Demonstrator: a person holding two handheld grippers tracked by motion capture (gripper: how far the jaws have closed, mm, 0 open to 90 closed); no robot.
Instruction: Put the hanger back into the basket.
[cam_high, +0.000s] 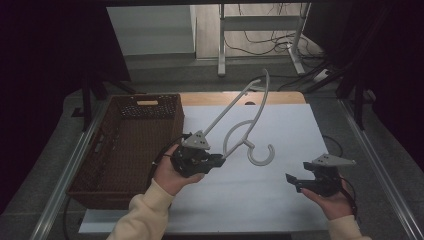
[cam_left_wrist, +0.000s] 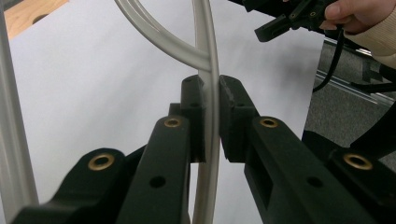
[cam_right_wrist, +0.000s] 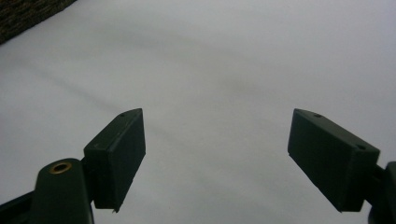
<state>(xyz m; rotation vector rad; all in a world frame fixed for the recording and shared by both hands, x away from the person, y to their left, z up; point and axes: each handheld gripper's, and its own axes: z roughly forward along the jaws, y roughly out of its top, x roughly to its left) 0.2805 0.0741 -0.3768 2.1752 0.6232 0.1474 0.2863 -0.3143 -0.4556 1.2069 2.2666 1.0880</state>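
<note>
A grey plastic hanger (cam_high: 260, 163) is held tilted above the white table top (cam_high: 285, 130), its hook end hanging near the middle of the table. My left gripper (cam_high: 219, 159) is shut on one of its thin bars, close to where the bars meet. In the left gripper view the two black pads of my left gripper (cam_left_wrist: 211, 88) squeeze the hanger's bar (cam_left_wrist: 205, 37) from both sides. My right gripper (cam_high: 293, 180) rests in a hand low at the right, apart from the hanger. Its jaws (cam_right_wrist: 215, 140) stand wide open over bare white surface.
A brown wicker basket (cam_high: 100, 150) stands along the table's left side, and its corner (cam_right_wrist: 23, 16) shows in the right gripper view. A strip of wooden table edge (cam_high: 280, 97) lies at the back. Metal rails (cam_high: 380, 165) run along both sides. The other hand's gripper (cam_left_wrist: 289, 18) appears far off in the left gripper view.
</note>
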